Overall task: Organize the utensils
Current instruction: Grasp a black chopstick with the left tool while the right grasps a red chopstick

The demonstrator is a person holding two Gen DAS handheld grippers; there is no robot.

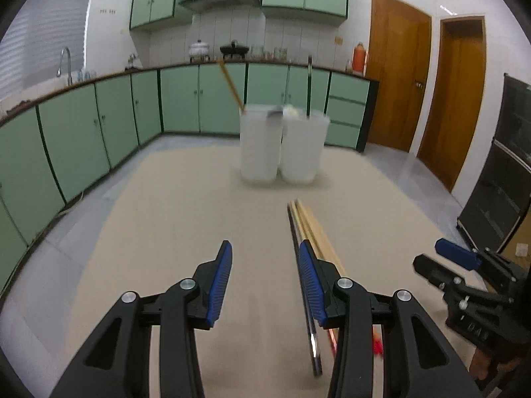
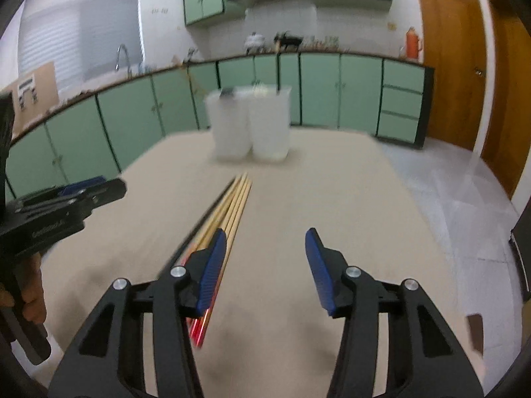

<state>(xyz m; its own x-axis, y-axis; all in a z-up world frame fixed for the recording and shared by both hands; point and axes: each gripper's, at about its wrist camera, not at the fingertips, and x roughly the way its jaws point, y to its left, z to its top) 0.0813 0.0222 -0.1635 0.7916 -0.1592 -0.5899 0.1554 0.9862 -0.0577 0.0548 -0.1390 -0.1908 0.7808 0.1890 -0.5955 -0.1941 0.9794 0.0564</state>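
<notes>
1. Left wrist view: the left gripper hangs over a beige table, its blue-padded fingers spread apart with nothing but bare tabletop between them.
2. A bundle of chopsticks lies flat on the table, running from near the middle of the table toward the camera. It comprises several pale wooden sticks and one dark stick, and passes just outside the right-hand finger (its near end, tipped in red, is partly hidden behind that finger).
3. Two white translucent containers stand upright, side by side and touching, at the far end of the table. A wooden stick leans out of the left one, and a dark upright handle rises from the right one.
4. At the right edge the right gripper is seen from the side, well apart from the bundle.
5. Right wrist view: the right gripper has its fingers spread, with empty table between them.
6. The chopsticks lie just outside the left-hand finger, angled toward the containers, which stand beyond them (image blurred).
7. At the left edge a hand holds the left gripper by its handle; its finger spacing cannot be told from this side.
</notes>
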